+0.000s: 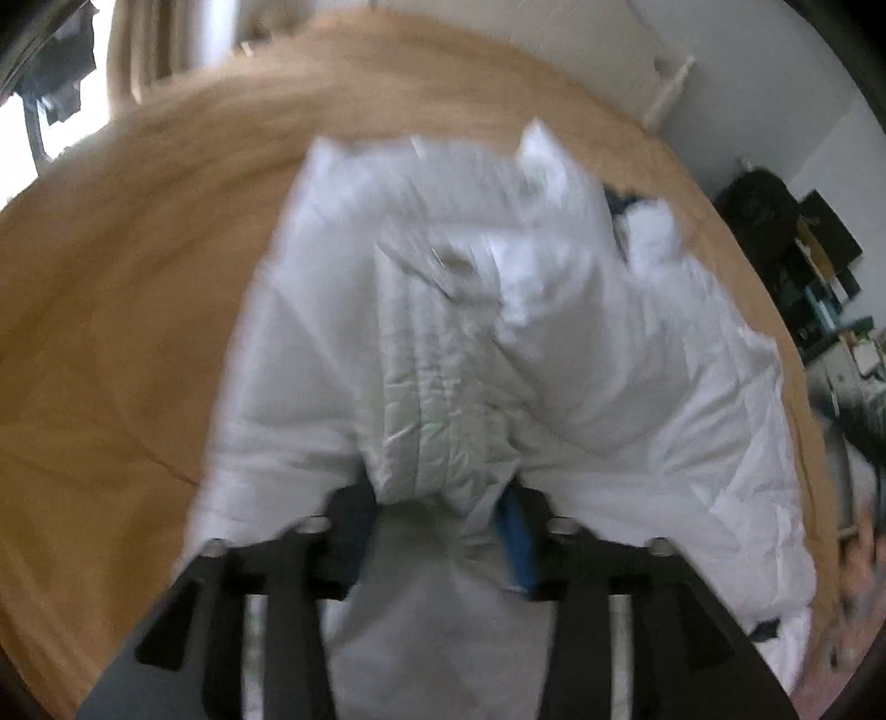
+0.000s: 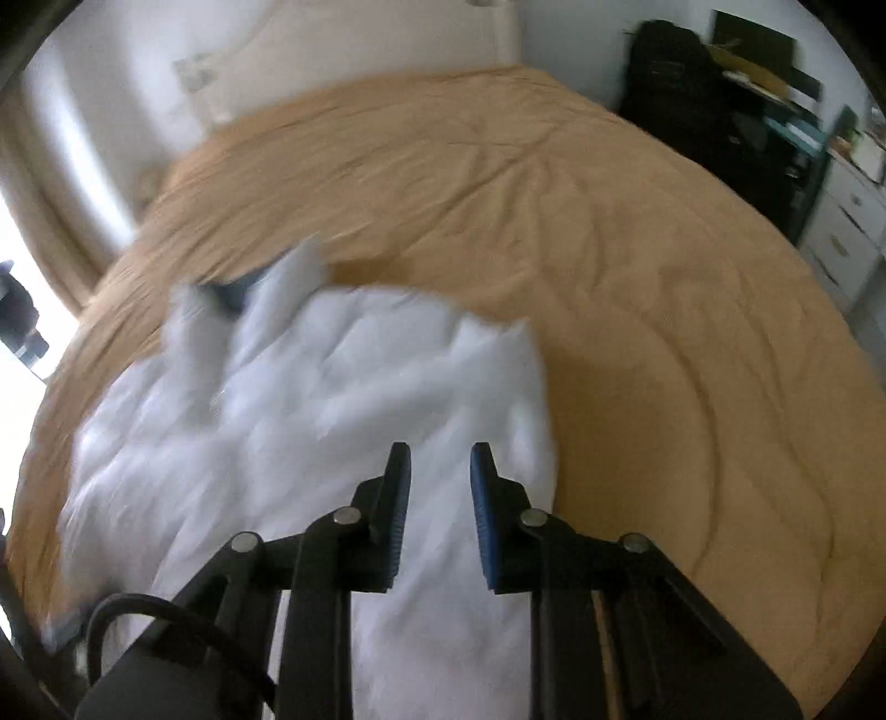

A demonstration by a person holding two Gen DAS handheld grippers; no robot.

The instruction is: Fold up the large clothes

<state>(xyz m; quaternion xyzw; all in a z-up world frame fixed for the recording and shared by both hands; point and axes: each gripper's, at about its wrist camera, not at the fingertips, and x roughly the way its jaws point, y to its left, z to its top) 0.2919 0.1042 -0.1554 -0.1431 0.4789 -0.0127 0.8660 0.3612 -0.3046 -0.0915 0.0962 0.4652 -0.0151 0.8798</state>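
A white puffy quilted jacket (image 1: 581, 360) lies spread on a tan bedspread (image 1: 138, 277). In the left wrist view my left gripper (image 1: 443, 498) is shut on a thick fold of the jacket, bunched between its fingers and lifted above the rest. In the right wrist view the jacket (image 2: 332, 387) lies crumpled at left and centre, blurred by motion. My right gripper (image 2: 440, 459) is open and empty, hovering over the jacket's near right part. A bit of dark blue lining (image 2: 238, 291) shows at the jacket's far edge.
The tan bedspread (image 2: 637, 277) covers the whole bed, with bare cover to the right of the jacket. A white headboard (image 2: 387, 44) stands at the far end. Dark bags and shelves (image 2: 720, 99) stand at the right, and a curtain (image 1: 149, 50) and window at the left.
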